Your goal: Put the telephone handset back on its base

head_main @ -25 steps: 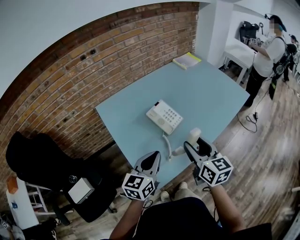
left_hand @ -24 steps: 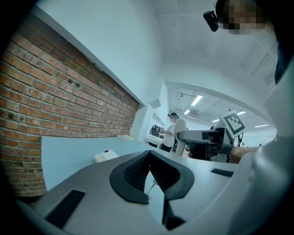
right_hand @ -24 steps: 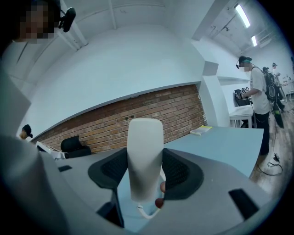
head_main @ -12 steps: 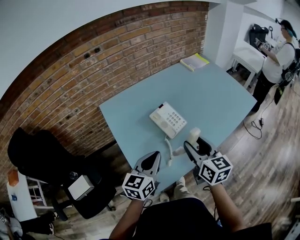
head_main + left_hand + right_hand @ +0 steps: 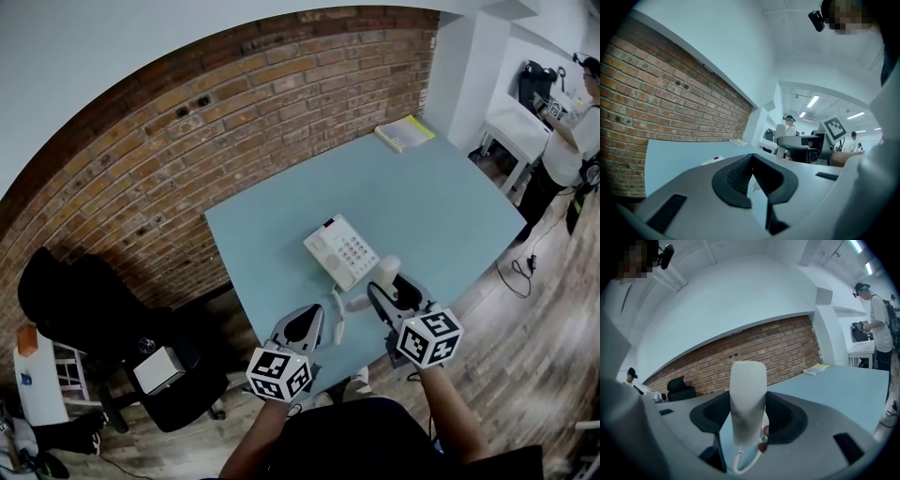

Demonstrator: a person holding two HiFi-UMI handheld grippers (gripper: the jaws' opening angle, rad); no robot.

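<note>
The white telephone base [image 5: 340,251] with its keypad lies on the light blue table [image 5: 441,202], near the front edge. My right gripper [image 5: 388,290] is shut on the white handset [image 5: 385,274], holding it just right of and nearer than the base. In the right gripper view the handset [image 5: 748,399] stands upright between the pads, its cord [image 5: 740,465] hanging below. The cord [image 5: 337,309] runs over the table to the base. My left gripper [image 5: 304,325] hovers at the table's front edge, left of the cord, shut and holding nothing. In the left gripper view the left gripper [image 5: 751,171] shows its pads together.
A yellow notebook [image 5: 405,132] lies at the table's far corner. A brick wall [image 5: 187,141] borders the table's left side. A black office chair [image 5: 89,309] and a white box [image 5: 157,369] stand on the floor at left. A person [image 5: 579,141] stands by a white table [image 5: 511,120] at the far right.
The head view has swung a little, so the table and base sit further right in the picture. Both grippers keep their pose, and the handset stays held.
</note>
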